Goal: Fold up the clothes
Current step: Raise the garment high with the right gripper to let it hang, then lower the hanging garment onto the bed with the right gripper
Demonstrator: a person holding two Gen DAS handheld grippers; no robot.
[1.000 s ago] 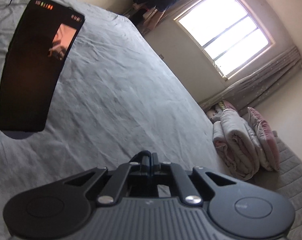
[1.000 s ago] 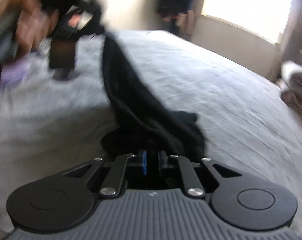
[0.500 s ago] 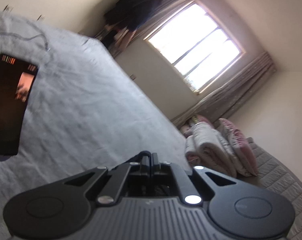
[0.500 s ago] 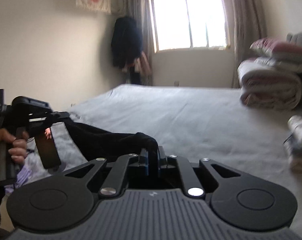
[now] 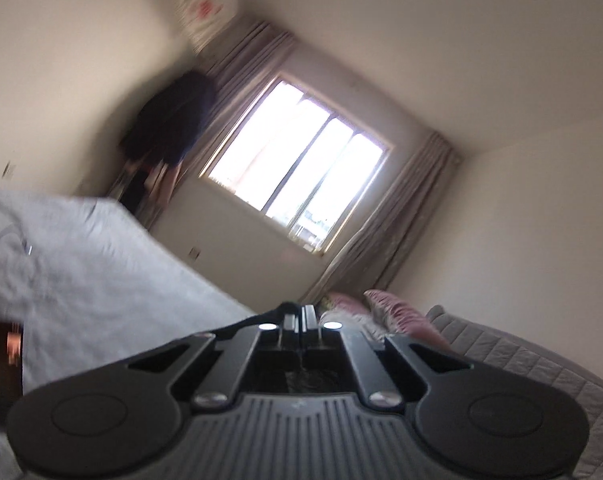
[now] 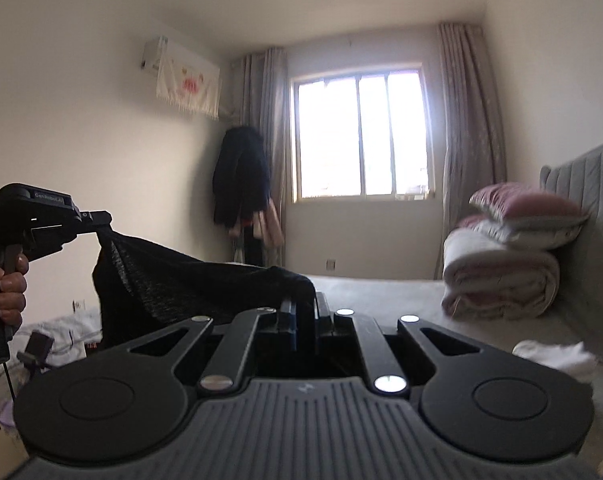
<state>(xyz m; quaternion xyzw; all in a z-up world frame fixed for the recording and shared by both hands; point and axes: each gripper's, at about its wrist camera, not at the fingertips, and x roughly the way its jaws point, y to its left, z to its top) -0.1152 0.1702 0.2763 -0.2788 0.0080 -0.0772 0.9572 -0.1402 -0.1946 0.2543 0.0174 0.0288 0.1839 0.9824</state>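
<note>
- The black garment hung in the air above the bed, stretched between the two claws and sagging in the middle.
- The right claw was closed on one end of the garment, the cloth bunched between its blue-padded fingers at the near centre of the right wrist view.
- The left claw, seen at the far left of that view, was clamped on the other end; a hand gripped its handle.
- In the left wrist view the left claw showed its fingers pressed together; the cloth itself was hard to make out there.
- That view was tilted and blurred, with a phone at its left edge.
- Folded quilts and a pink pillow were stacked to the right against the headboard.
- A window lay far ahead, with dark clothes hanging left of it.
</note>
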